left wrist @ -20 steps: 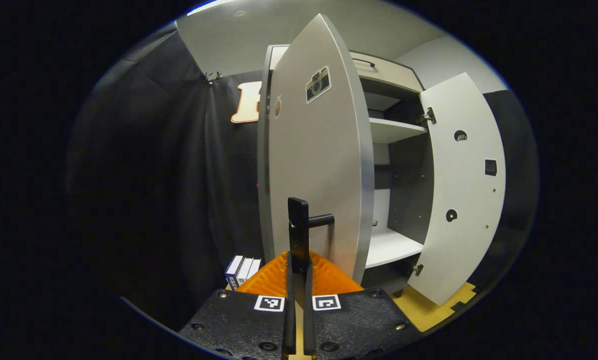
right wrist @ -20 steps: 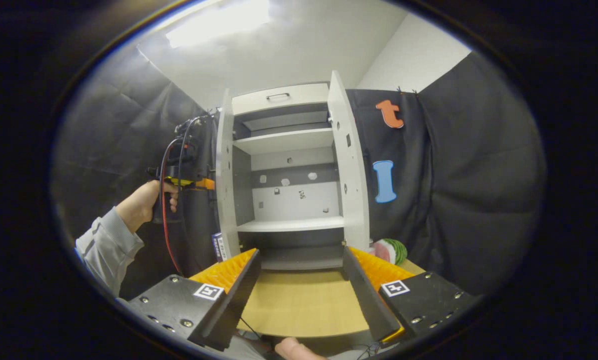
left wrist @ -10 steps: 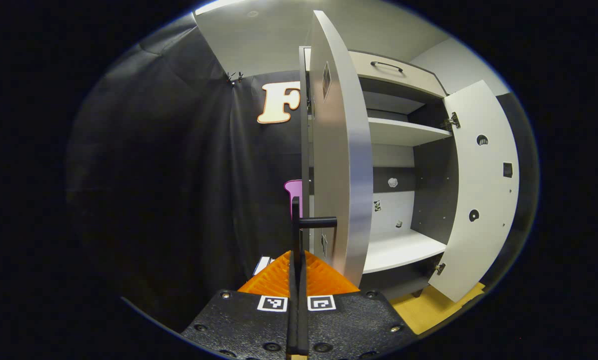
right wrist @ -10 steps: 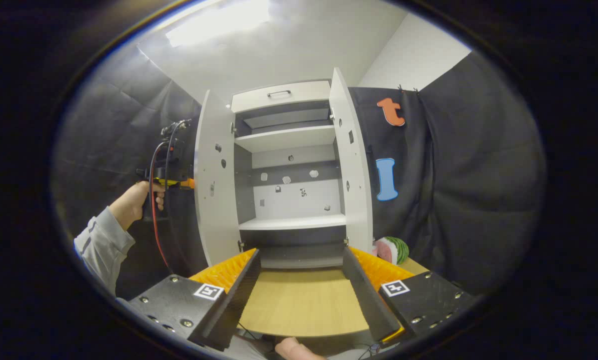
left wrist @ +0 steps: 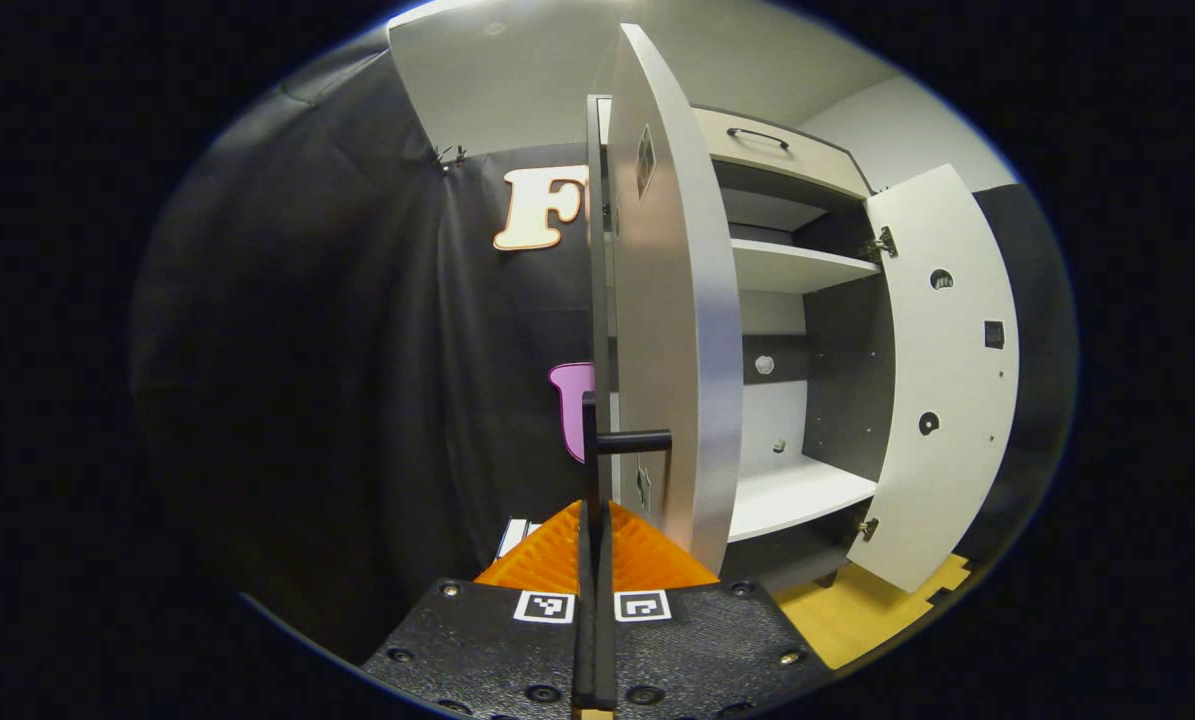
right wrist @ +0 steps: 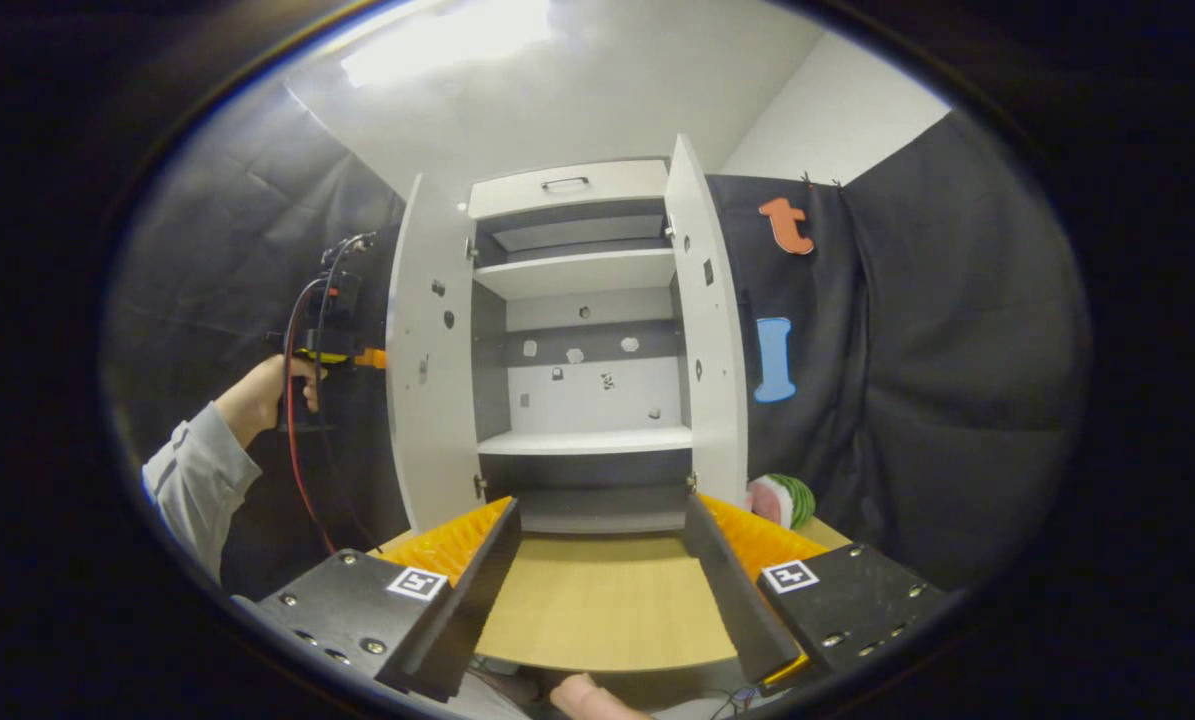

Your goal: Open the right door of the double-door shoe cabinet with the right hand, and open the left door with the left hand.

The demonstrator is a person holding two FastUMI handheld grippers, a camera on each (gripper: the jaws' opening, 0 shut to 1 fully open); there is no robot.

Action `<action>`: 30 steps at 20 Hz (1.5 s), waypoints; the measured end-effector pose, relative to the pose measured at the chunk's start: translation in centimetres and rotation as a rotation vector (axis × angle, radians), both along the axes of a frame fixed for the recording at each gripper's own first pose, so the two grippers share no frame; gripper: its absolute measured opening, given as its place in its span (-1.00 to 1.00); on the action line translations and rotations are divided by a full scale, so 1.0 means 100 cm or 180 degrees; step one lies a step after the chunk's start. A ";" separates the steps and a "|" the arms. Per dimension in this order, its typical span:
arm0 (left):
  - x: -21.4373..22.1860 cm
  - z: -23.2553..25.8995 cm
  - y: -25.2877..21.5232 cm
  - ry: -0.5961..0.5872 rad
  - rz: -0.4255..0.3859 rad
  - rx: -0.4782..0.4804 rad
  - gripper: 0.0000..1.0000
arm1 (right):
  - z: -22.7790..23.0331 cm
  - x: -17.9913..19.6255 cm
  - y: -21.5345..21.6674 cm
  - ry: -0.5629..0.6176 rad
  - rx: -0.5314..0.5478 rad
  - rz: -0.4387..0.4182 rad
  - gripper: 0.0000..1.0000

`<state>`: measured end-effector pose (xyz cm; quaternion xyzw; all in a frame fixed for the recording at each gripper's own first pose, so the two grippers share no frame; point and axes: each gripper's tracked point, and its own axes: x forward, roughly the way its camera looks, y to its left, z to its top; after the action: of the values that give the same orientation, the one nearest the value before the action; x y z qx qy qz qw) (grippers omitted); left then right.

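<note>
over the last second the left door point(left wrist: 672, 300) has swung from a slanted pose, its front face with the camera sticker turned to the left gripper view, to nearly edge-on there. in the right gripper view it went from a thin edge to a wide panel point(right wrist: 427, 360) showing its inner face, standing about as far out as the right door point(right wrist: 709, 330). the left gripper point(left wrist: 594, 520), clamped on the handle point(left wrist: 607, 440), has travelled outward with it; the hand point(right wrist: 272, 385) holding it sits further left and a little higher. a pink shape point(left wrist: 574, 405) on the wall has come into sight past the door's edge, and the boxes point(left wrist: 515, 535) by the cabinet foot are now mostly hidden.
</note>
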<state>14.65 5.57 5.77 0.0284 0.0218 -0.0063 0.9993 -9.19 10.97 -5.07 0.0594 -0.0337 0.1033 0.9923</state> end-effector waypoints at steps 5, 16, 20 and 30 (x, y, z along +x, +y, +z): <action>-0.002 -0.001 -0.003 -0.0004 -0.0013 -0.0098 -0.99 | 0.001 0.000 -0.006 0.0010 0.0055 -0.0017 0.87; -0.038 -0.006 0.018 -0.0001 0.0489 0.0125 0.11 | 0.002 0.004 -0.014 0.0003 -0.0001 -0.0164 0.97; -0.063 -0.007 -0.007 -0.0202 0.0389 0.0023 0.81 | 0.004 0.006 -0.011 0.0010 -0.0008 -0.0167 0.87; -0.179 -0.020 -0.074 -0.0267 0.0328 -0.0207 0.92 | 0.032 -0.009 -0.034 -0.0159 0.0014 -0.0338 0.97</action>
<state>-3.27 -1.81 3.80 -0.0049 -0.0189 0.0456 0.9988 -10.09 7.57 -1.87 0.0570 -0.0617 0.0519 0.9951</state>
